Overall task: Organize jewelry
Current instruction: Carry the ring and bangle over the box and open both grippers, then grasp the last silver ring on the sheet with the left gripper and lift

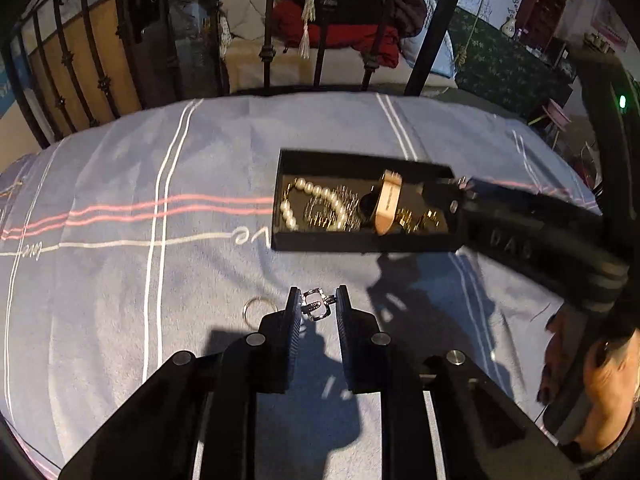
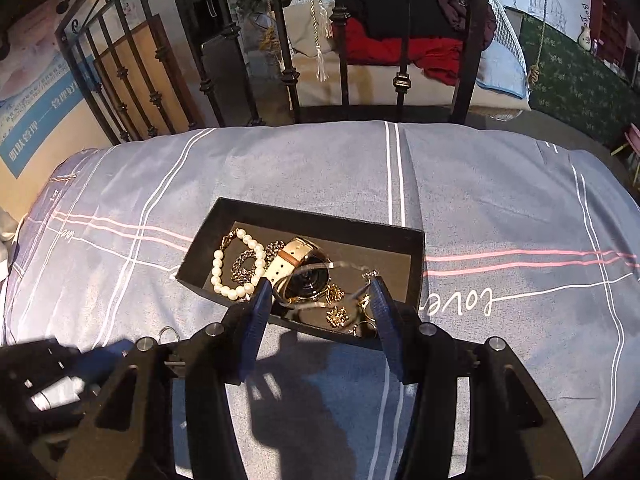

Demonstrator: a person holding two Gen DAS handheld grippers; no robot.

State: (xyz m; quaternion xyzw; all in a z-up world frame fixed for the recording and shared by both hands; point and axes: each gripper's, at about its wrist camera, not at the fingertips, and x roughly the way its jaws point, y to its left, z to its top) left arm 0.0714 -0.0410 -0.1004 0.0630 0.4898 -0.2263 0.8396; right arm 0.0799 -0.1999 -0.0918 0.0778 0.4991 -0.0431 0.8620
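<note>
A black jewelry box (image 1: 320, 242) (image 2: 320, 216) lies on the blue-grey bedspread. It holds a pearl bracelet (image 1: 316, 192) (image 2: 218, 268), a watch with a tan strap (image 1: 387, 200) (image 2: 298, 258) and gold pieces (image 2: 336, 314). My left gripper (image 1: 318, 304) is shut on a silver ring (image 1: 316, 305) just above the cloth, in front of the box. My right gripper (image 2: 320, 292) is open over the box's near edge, with a thin silver bangle (image 2: 312, 270) between its fingers; whether it touches them is unclear. The right gripper also shows in the left wrist view (image 1: 460, 200).
A thin ring (image 1: 256, 308) (image 2: 170, 334) lies on the bedspread (image 1: 120, 280) (image 2: 500, 208) left of my left gripper. A black iron bed frame (image 1: 264, 56) (image 2: 340, 40) stands behind the bed's far edge. A hand (image 1: 600, 368) holds the right gripper's handle.
</note>
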